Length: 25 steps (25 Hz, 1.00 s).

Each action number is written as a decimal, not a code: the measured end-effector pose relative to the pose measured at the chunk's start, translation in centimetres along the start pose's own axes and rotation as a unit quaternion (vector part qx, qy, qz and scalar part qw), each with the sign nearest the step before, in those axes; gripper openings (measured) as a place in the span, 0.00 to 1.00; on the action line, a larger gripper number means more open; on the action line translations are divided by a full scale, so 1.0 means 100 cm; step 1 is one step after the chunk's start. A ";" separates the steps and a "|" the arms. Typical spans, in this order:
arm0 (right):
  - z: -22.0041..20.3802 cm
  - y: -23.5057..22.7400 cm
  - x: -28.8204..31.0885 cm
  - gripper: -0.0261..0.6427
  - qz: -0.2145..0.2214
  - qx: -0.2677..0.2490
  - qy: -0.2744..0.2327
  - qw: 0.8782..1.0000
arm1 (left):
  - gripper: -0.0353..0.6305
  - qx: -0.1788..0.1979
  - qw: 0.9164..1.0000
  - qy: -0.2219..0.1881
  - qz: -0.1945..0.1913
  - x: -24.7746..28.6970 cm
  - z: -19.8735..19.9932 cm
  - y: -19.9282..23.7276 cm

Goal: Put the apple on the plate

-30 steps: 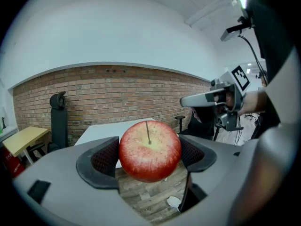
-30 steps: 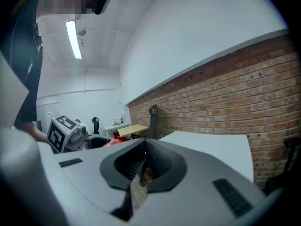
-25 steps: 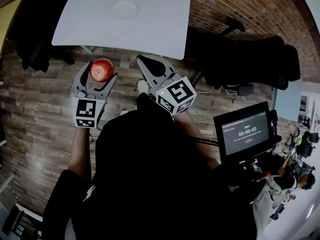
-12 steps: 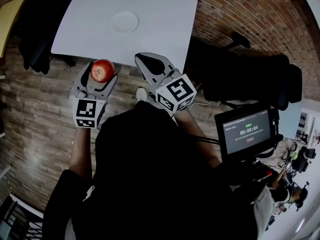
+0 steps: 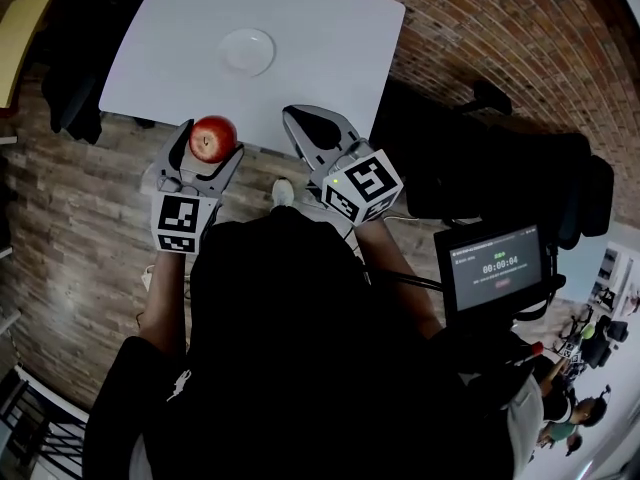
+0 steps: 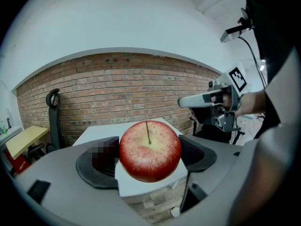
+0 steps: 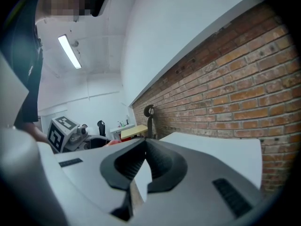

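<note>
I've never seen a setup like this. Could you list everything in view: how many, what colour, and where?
apple: one, red, held in the air near the table's edge
plate: one, white, empty, on the table
table: one, white, ahead of the person
small table: one, yellow, far left
chair: at least one, black, right of the table
screen: one, black, showing a timer, at the person's right
wall: brick, behind the table
left gripper: grey, shut on the apple
right gripper: grey, jaws together, empty
person: black clothes
</note>
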State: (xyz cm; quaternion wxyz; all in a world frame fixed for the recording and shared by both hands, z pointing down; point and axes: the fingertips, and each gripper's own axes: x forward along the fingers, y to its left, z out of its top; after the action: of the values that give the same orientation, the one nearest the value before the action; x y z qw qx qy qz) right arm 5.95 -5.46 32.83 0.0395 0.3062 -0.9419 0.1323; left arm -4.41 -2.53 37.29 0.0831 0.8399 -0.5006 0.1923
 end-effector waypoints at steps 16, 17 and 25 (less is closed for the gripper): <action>-0.003 -0.046 0.002 0.04 0.015 0.020 0.002 1.000 | 0.65 0.004 1.000 0.022 0.012 0.037 0.011 -0.006; -0.003 -0.047 0.002 0.05 0.015 0.021 0.002 1.000 | 0.65 0.004 1.000 0.022 0.011 0.038 0.012 -0.008; -0.008 -0.031 0.018 0.04 0.013 0.014 0.007 1.000 | 0.65 0.000 1.000 0.019 0.003 0.032 -0.001 0.007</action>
State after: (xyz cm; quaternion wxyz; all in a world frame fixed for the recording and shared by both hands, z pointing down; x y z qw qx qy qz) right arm 6.34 -8.66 34.60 0.0405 0.2932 -0.9437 0.1479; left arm -3.68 -5.37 38.65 0.0915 0.8348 -0.5014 0.2083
